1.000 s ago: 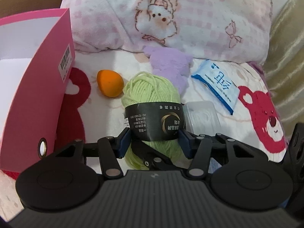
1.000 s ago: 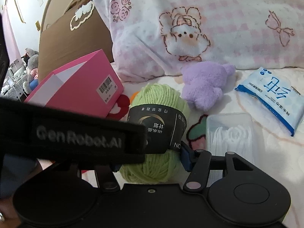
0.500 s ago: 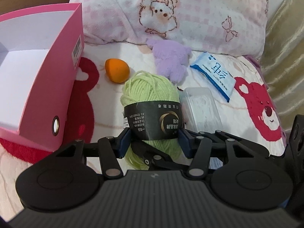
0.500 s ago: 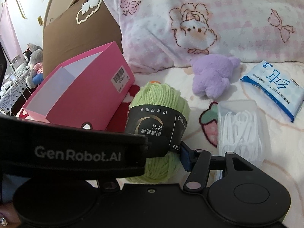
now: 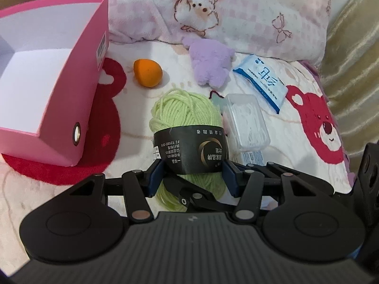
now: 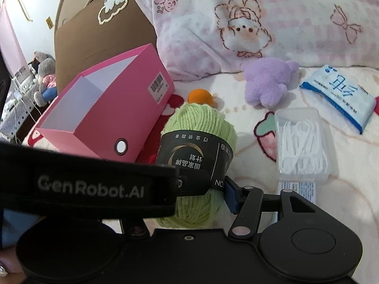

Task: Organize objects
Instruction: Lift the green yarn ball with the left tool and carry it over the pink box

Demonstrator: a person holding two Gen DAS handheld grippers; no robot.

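A green yarn ball (image 5: 187, 113) with a black paper label hangs above the bed, lifted. My left gripper (image 5: 191, 177) is shut on it, its blue pads (image 5: 156, 175) pressing the label from both sides. In the right wrist view the same yarn ball (image 6: 199, 123) sits in my right gripper (image 6: 199, 194). Its right blue pad (image 6: 229, 196) presses the label, and its other finger is hidden behind the left gripper's body (image 6: 90, 187). An open pink box (image 5: 71, 90) with a white inside lies to the left.
On the bear-print blanket (image 5: 308, 146) lie an orange sponge egg (image 5: 146, 72), a purple plush toy (image 5: 210, 64), a blue tissue pack (image 5: 263, 80) and a clear box of floss picks (image 5: 246, 123). A pink checked pillow (image 5: 236, 11) stands behind; a brown headboard (image 6: 99, 35) is at back left.
Both grippers have drawn back and slightly up with the yarn ball held between them. More of the pink box's open inside and the blanket now shows.
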